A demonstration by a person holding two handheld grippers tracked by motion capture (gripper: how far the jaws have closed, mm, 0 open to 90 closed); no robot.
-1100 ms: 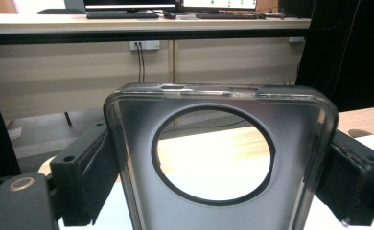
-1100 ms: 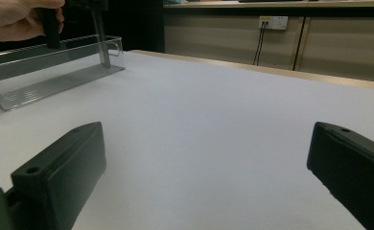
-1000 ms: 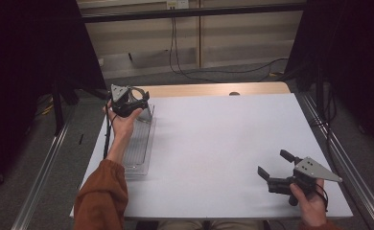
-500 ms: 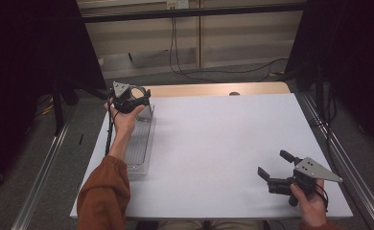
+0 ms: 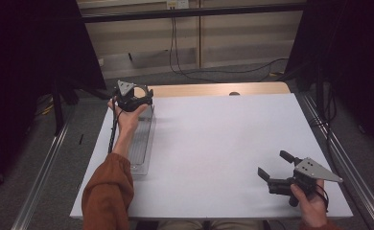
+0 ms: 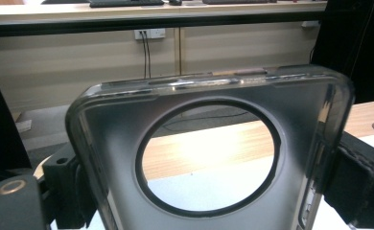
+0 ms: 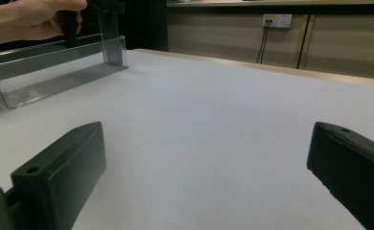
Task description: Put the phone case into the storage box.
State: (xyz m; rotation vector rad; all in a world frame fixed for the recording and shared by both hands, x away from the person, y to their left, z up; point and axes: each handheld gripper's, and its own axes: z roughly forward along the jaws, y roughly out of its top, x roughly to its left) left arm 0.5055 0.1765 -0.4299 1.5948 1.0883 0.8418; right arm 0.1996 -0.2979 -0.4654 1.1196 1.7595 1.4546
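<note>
My left tool (image 5: 136, 98) clamped the smoky case (image 6: 209, 158) above the clear tray (image 5: 142, 143); my right tool (image 5: 275, 168) rested wide apart on the worktop (image 5: 223, 139).

phone case (image 6: 209, 158) | smoky clear, round cutout | upright | above clear tray (image 5: 139, 143)
</note>
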